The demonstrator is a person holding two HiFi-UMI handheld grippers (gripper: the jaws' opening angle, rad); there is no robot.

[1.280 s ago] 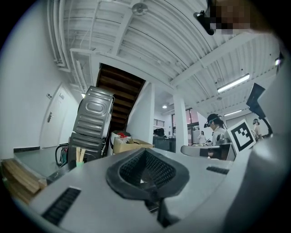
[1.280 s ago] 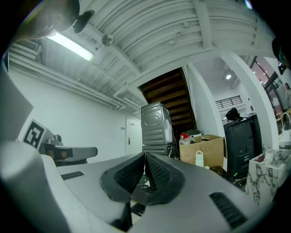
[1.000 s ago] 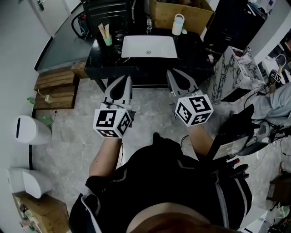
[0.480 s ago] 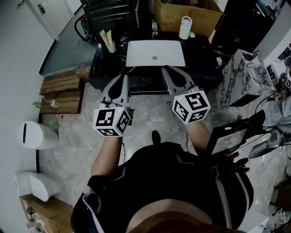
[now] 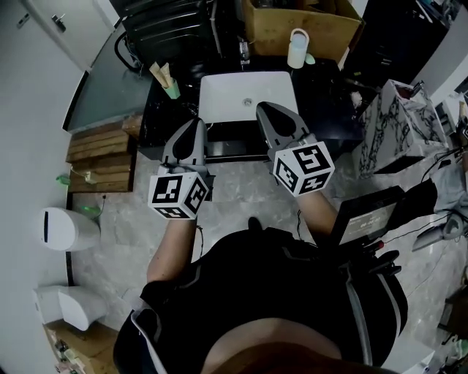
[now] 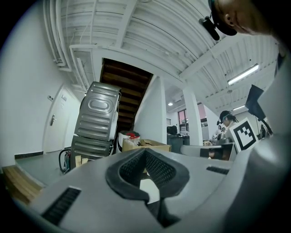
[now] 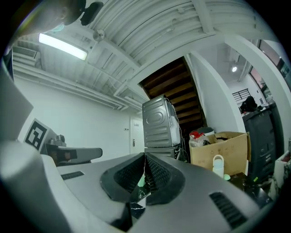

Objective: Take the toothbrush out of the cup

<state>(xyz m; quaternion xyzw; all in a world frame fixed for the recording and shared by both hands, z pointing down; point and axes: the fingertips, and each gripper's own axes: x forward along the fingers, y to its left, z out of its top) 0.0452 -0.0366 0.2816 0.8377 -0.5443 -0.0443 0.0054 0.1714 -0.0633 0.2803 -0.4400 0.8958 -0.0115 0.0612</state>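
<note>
A green cup (image 5: 172,88) stands at the left end of the black counter (image 5: 330,91), left of the white sink (image 5: 247,95). Pale toothbrush handles (image 5: 161,72) stick up out of it. My left gripper (image 5: 197,123) is shut and empty, level, its tip at the counter's front edge, right of and nearer than the cup. My right gripper (image 5: 264,109) is shut and empty too, its tip over the sink's front right corner. In the right gripper view a sliver of the green cup (image 7: 141,181) shows past the shut gripper (image 7: 144,157). The left gripper (image 6: 146,152) hides the cup in its own view.
A white bottle (image 5: 297,47) stands at the counter's back right, in front of a cardboard box (image 5: 301,20). A grey ribbed case (image 6: 96,119) stands behind the counter. Wooden pallets (image 5: 99,152) lie on the floor at the left, a marbled bag (image 5: 395,120) at the right.
Both grippers have moved forward toward the counter together with the person. Their tips, short of its front edge before, now reach over it. Both stayed shut.
</note>
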